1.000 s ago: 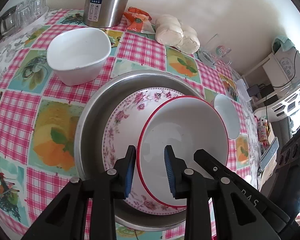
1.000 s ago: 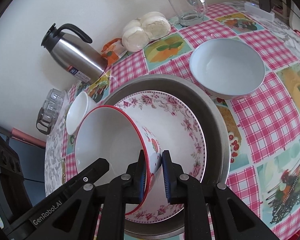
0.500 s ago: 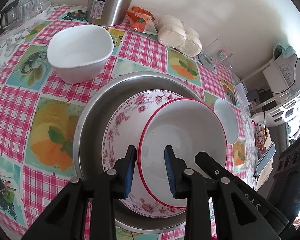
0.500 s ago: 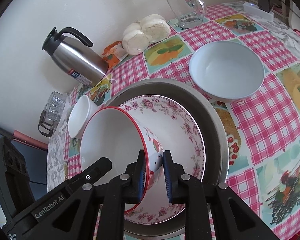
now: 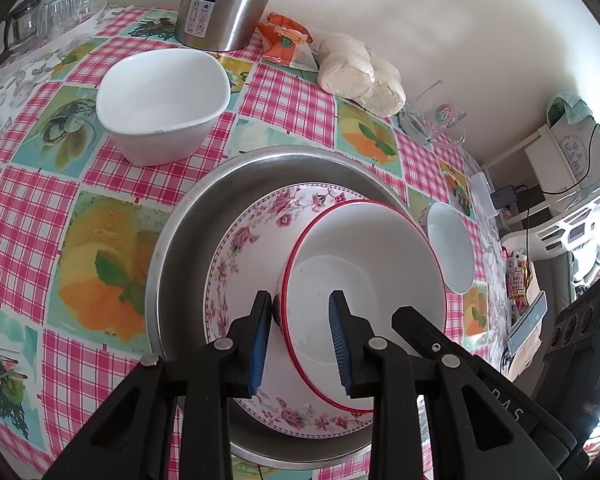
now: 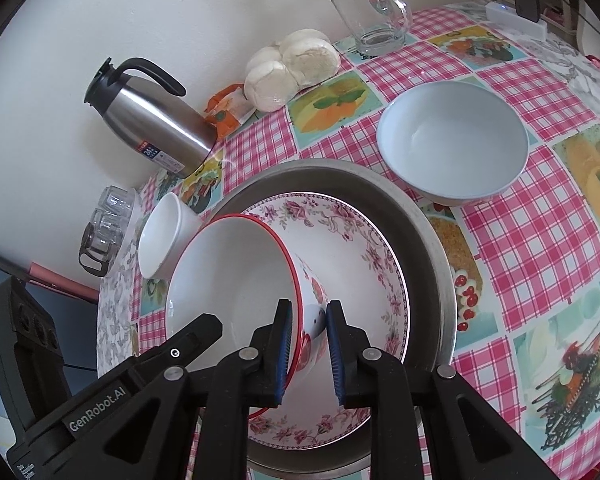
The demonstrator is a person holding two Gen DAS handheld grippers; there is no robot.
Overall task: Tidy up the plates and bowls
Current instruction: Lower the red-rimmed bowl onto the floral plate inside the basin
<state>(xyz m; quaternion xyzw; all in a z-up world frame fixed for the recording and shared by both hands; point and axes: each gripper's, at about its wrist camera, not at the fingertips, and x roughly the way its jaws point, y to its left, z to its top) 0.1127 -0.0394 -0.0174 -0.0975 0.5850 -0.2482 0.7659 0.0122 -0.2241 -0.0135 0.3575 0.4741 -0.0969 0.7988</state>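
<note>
A red-rimmed white bowl (image 5: 364, 280) (image 6: 236, 280) sits tilted in a pink floral dish (image 5: 248, 248) (image 6: 352, 248), which rests in a steel basin (image 5: 180, 240) (image 6: 428, 232). My left gripper (image 5: 300, 340) straddles the bowl's near rim, jaws apart on either side of it. My right gripper (image 6: 306, 348) straddles the opposite rim, jaws slightly apart around the wall. A white squarish bowl (image 5: 160, 100) (image 6: 160, 236) stands on the table to the left. A pale blue bowl (image 6: 452, 140) (image 5: 448, 248) stands to the right.
A steel thermos (image 5: 224, 0) (image 6: 152, 124), a snack packet (image 5: 284, 40), bagged buns (image 5: 360, 72) (image 6: 292, 68) and a glass mug (image 6: 372, 16) line the wall. Glass cups on a tray (image 5: 40, 20) stand at the far left. The checked tablecloth (image 5: 40, 220) covers the table.
The right gripper's jaws have widened around the bowl's wall. The bowl has settled lower into the floral dish. The left gripper stays open at the rim.
</note>
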